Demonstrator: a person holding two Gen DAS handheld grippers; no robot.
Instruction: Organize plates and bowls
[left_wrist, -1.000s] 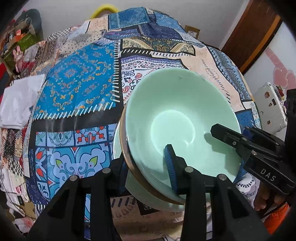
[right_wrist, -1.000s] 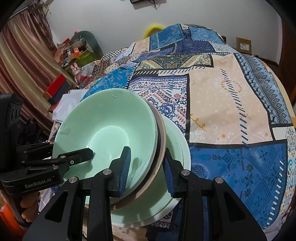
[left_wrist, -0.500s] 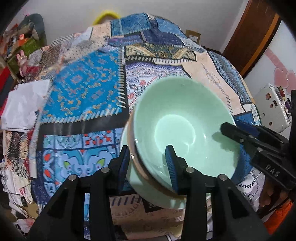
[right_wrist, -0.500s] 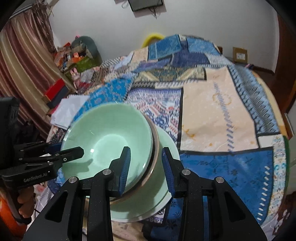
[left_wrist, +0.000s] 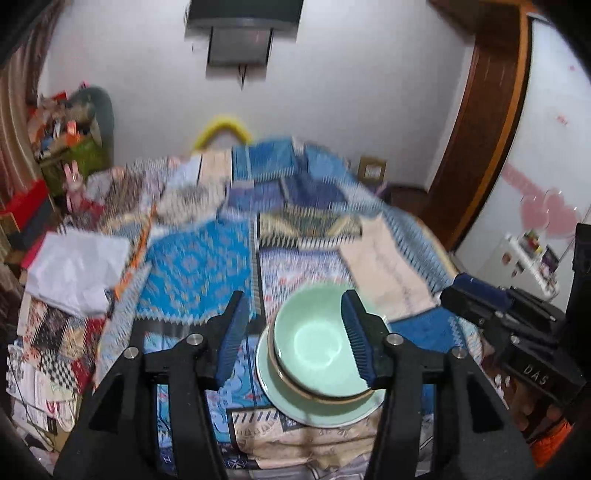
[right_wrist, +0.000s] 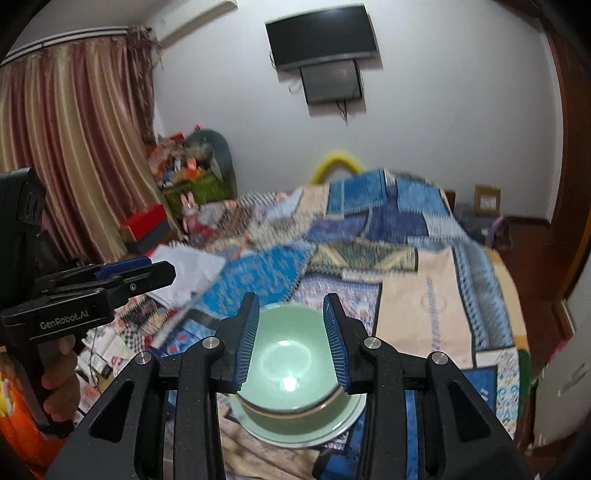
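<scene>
Moved: I lifted both claws off the green bowl (left_wrist: 317, 347) | left claw (left_wrist: 295, 332) opening, empty | right claw (right_wrist: 291, 339) opening, narrow, empty | bowl nested on green plate (right_wrist: 343, 417) on bed quilt (left_wrist: 192, 269)

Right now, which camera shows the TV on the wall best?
The right wrist view shows it best: the whole TV hangs clear and sharp on the white wall. In the left wrist view the TV is cut off by the picture's top edge and blurred, so only its lower part shows.
</scene>
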